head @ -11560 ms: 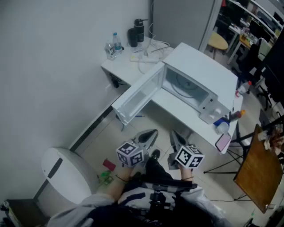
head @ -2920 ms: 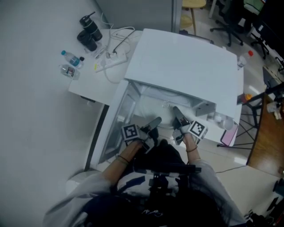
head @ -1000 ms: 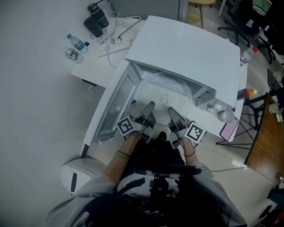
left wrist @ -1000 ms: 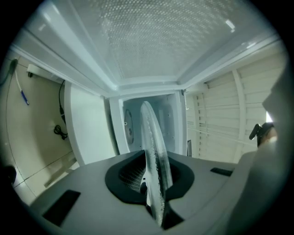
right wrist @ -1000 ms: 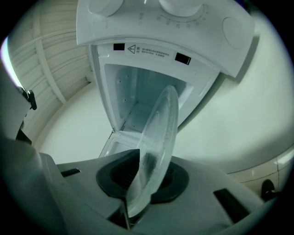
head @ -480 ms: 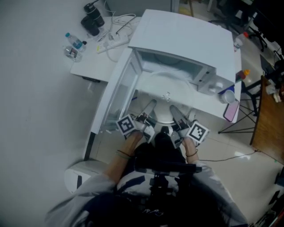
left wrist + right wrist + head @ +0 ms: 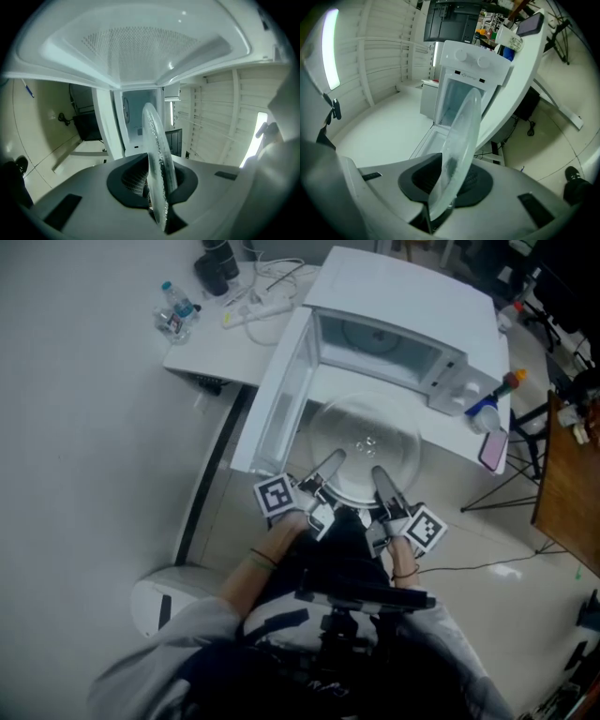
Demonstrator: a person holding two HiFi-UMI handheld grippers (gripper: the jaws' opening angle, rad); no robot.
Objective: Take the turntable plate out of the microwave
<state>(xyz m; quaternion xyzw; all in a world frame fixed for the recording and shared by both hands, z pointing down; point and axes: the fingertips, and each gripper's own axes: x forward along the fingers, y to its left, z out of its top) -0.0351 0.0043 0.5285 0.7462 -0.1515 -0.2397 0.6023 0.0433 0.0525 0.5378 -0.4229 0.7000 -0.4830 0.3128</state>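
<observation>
The clear glass turntable plate (image 7: 361, 448) hangs level in front of the open white microwave (image 7: 403, 296), outside its cavity and over the floor. My left gripper (image 7: 323, 470) is shut on the plate's near left rim, and my right gripper (image 7: 382, 482) is shut on its near right rim. In the left gripper view the plate (image 7: 157, 154) stands edge-on, pinched between the dark pads of the left gripper (image 7: 157, 190). The right gripper view shows the plate (image 7: 461, 136) the same way in the right gripper (image 7: 443, 187), with the microwave (image 7: 471, 63) beyond it.
The microwave door (image 7: 281, 390) swings open to the left, close to the plate. On the white table (image 7: 211, 357) lie water bottles (image 7: 175, 310), black cups (image 7: 217, 257) and a power strip (image 7: 258, 304). A spray bottle (image 7: 487, 407) and phone (image 7: 491, 451) sit right of the microwave. A white bin (image 7: 159, 601) stands lower left.
Both grippers have drawn back toward the person with the plate between them. The plate has come out of the microwave cavity and now hangs in front of it.
</observation>
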